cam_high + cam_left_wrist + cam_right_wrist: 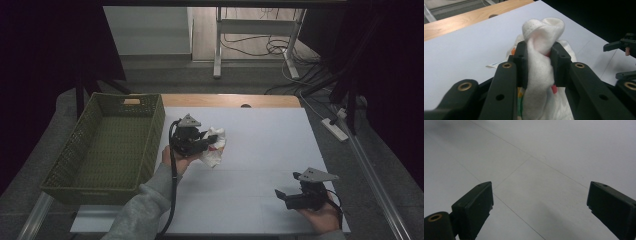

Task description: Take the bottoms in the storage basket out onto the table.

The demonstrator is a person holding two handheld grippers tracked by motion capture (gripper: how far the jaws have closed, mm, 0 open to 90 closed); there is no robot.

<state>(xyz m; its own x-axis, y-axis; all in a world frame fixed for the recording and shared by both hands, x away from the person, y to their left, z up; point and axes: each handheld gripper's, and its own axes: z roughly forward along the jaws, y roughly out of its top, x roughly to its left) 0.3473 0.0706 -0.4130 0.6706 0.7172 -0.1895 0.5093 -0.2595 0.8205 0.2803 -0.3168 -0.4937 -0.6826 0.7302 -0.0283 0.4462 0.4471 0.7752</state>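
A crumpled white cloth (215, 145) with small red and orange marks lies near the middle of the white table. My left gripper (209, 142) is shut on a bunched fold of the white cloth (541, 57), which bulges up between the jaws. My right gripper (281, 196) rests low at the table's front right, open, with bare table between its fingers (474, 202). It also appears far off at the right edge of the left gripper view (624, 57).
A green woven basket (150, 131) stands at the left of the table, with nothing visible inside. A wooden strip (230, 100) runs along the table's far edge. Cables and a power strip (336, 129) lie on the floor at the right.
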